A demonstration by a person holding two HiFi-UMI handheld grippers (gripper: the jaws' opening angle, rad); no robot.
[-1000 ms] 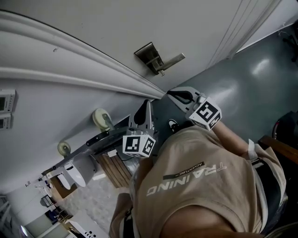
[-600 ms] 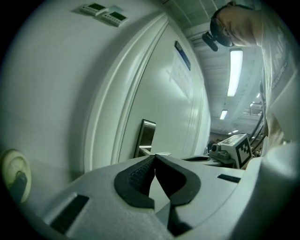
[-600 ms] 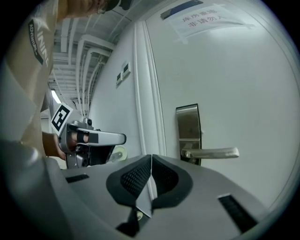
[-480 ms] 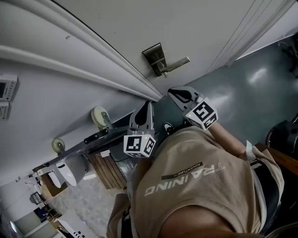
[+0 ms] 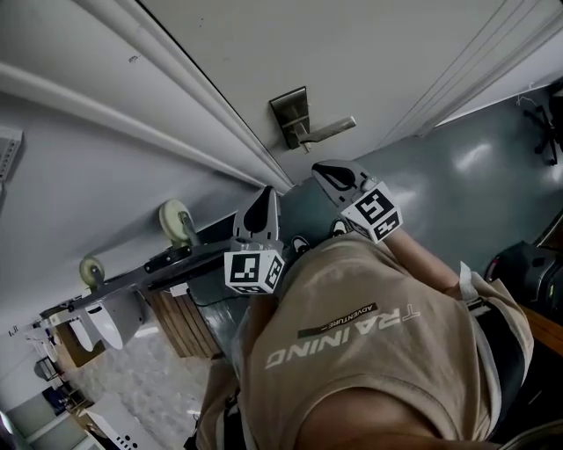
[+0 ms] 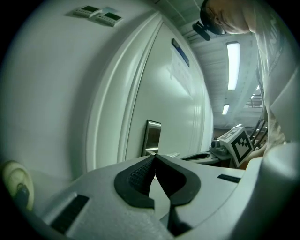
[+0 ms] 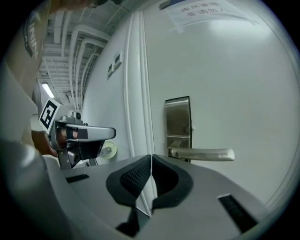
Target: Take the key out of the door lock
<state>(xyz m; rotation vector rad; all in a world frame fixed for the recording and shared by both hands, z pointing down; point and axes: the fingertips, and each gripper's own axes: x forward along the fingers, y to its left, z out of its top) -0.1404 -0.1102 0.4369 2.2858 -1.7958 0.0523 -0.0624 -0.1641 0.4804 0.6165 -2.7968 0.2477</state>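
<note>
A brushed metal lock plate (image 5: 288,112) with a lever handle (image 5: 329,131) sits on the pale door. In the right gripper view the plate (image 7: 178,119) has a small bump (image 7: 191,130) above the lever (image 7: 202,153); it is too small to tell whether it is the key. My right gripper (image 5: 322,172) hangs just below the lever, short of the door, jaws shut and empty (image 7: 151,161). My left gripper (image 5: 264,204) is further left by the door frame, also shut with nothing in it (image 6: 154,161). The plate (image 6: 151,137) lies ahead of it.
A raised door frame moulding (image 5: 211,114) runs left of the lock. Two round wall fittings (image 5: 174,220) (image 5: 88,268) and a dark bar (image 5: 176,257) lie lower left. Grey floor (image 5: 475,158) spreads to the right. A paper notice (image 7: 201,11) hangs high on the door.
Both grippers have drawn a little closer to the lock plate as the head view shifted. Their jaws have stayed shut.
</note>
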